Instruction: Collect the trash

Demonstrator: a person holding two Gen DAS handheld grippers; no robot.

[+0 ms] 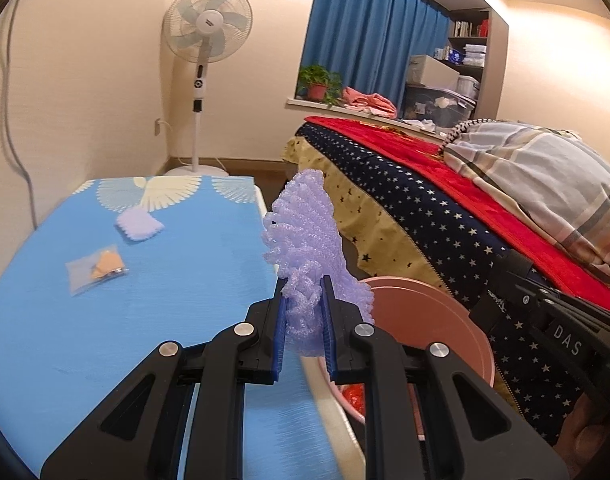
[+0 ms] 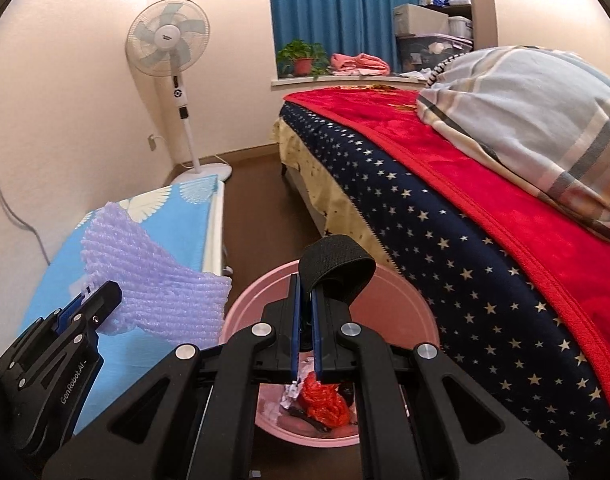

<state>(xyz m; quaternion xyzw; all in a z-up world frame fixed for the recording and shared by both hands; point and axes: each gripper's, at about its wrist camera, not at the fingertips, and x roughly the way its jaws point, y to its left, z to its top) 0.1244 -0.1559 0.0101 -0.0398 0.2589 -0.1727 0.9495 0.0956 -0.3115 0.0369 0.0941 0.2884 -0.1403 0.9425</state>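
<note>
My left gripper (image 1: pixel 303 300) is shut on a purple foam net (image 1: pixel 305 236), which stands up between its blue pads at the right edge of the blue table (image 1: pixel 105 320). From the right wrist view the same purple foam net (image 2: pixel 161 292) and left gripper (image 2: pixel 89 295) hang beside the pink bin (image 2: pixel 409 300). My right gripper (image 2: pixel 305 292) is shut on a black strap (image 2: pixel 337 264) above the bin, which holds red and white scraps (image 2: pixel 325 398). On the table lie a second purple foam piece (image 1: pixel 139 223) and a clear bag with orange contents (image 1: pixel 97 272).
A bed (image 2: pixel 445 208) with a starred navy cover and red blanket runs along the right, close to the pink bin (image 1: pixel 437 320). A standing fan (image 1: pixel 203 40) is by the far wall. Brown floor (image 2: pixel 257 216) lies between table and bed.
</note>
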